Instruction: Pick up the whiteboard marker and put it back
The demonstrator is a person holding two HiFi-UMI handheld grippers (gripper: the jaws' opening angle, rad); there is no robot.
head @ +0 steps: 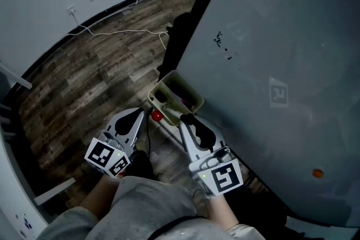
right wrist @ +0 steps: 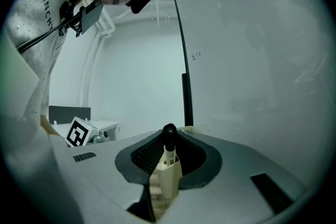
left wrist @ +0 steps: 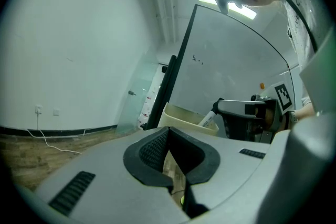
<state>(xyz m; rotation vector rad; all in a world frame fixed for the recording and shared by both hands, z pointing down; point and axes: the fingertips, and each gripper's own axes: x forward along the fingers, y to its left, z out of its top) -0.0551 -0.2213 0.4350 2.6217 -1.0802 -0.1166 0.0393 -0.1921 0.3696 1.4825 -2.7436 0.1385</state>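
Note:
The whiteboard marker (right wrist: 168, 162), white with a black cap, sticks out forward between the pads of my right gripper (right wrist: 169, 134), which is shut on it. In the left gripper view the marker (left wrist: 208, 117) points at a cream pen tray (left wrist: 181, 115) fixed at the whiteboard's edge. From the head view my right gripper (head: 183, 117) is just short of that tray (head: 194, 93), which holds several dark pens. My left gripper (head: 140, 113) hangs beside it to the left, its jaws meeting at the tips with nothing between them (left wrist: 168, 132).
The big grey whiteboard (head: 281, 64) fills the right side and carries a few small scribbles, a square marker tag and an orange magnet (head: 318, 173). A red object (head: 157, 116) lies below the tray. A white cable (head: 118, 32) runs over the wooden floor by the wall.

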